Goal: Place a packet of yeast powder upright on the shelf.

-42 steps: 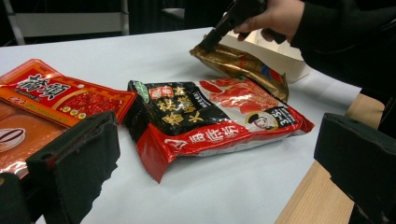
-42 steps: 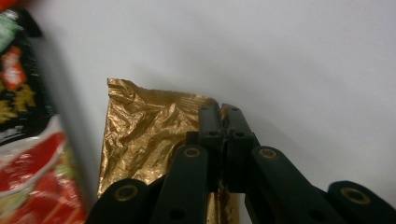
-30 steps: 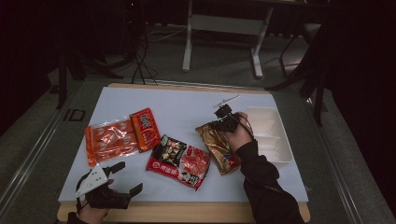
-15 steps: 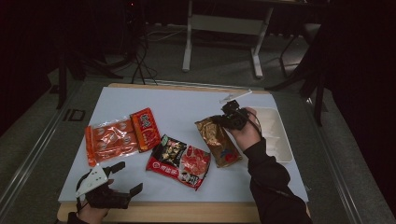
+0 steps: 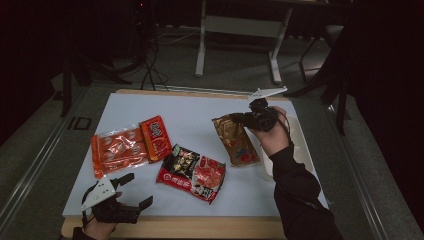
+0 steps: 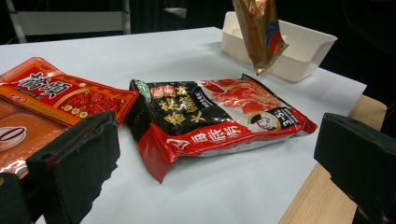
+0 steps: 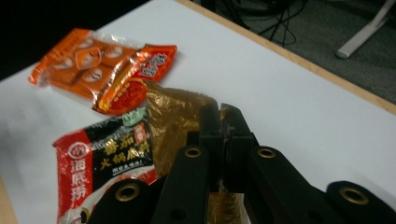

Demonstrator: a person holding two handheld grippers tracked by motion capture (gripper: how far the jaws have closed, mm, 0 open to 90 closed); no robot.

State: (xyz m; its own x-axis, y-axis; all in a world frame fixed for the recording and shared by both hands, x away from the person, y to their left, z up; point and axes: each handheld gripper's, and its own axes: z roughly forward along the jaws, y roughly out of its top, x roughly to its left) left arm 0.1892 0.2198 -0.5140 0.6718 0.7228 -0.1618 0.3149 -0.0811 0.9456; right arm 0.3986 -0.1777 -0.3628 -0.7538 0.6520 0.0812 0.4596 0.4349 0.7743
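Overhead, the right gripper clamps the gold packet near the table's right edge, while the left gripper view shows it dangling above the white tray, left gripper gaping empty.

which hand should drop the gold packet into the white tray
Right. The right gripper is shut on the gold packet, hanging clear of the table beside the white tray. The left gripper sits open at the near edge, far across the table.
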